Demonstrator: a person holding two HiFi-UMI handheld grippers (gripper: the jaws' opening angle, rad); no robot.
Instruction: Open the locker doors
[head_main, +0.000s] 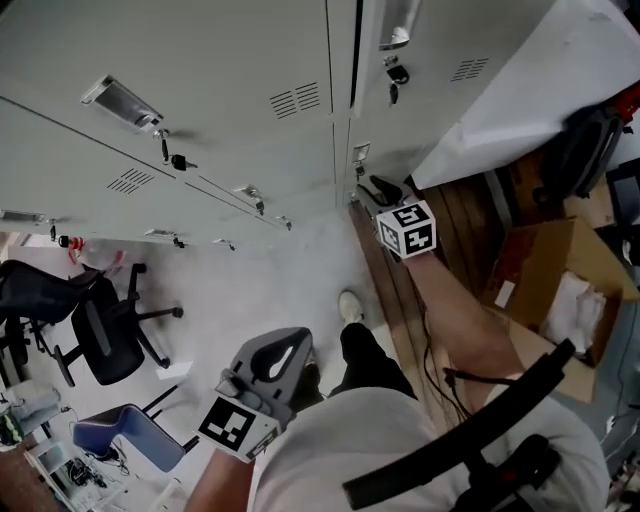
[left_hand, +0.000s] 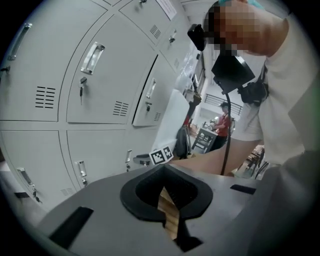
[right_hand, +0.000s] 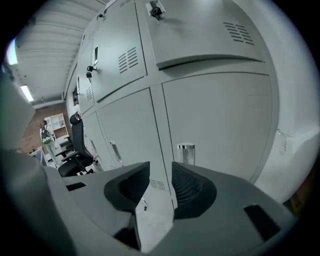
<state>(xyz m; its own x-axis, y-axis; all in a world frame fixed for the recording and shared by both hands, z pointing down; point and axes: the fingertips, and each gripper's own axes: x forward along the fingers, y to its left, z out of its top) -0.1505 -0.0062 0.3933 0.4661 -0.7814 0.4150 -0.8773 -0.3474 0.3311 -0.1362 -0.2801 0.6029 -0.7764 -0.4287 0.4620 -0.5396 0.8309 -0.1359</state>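
Note:
Grey lockers (head_main: 220, 60) fill the top of the head view, most doors closed, with chrome handles and keys in the locks. One pale door (head_main: 520, 90) at the right swings wide open. My right gripper (head_main: 378, 190) is low by the bottom row, close to a small chrome handle (head_main: 360, 153). In the right gripper view the handle (right_hand: 186, 152) stands just beyond the right gripper (right_hand: 160, 172), whose jaws are apart with nothing between them. My left gripper (head_main: 298, 342) hangs back near my body, away from the lockers. The left gripper (left_hand: 162, 170) has its tips together and holds nothing.
A black office chair (head_main: 100, 325) and a blue chair (head_main: 120, 430) stand at the left. At the right, a cardboard box (head_main: 560, 280) sits on a wooden floor strip (head_main: 470, 220). My shoe (head_main: 350, 305) shows on the grey floor. A person in red (left_hand: 222, 122) stands far off.

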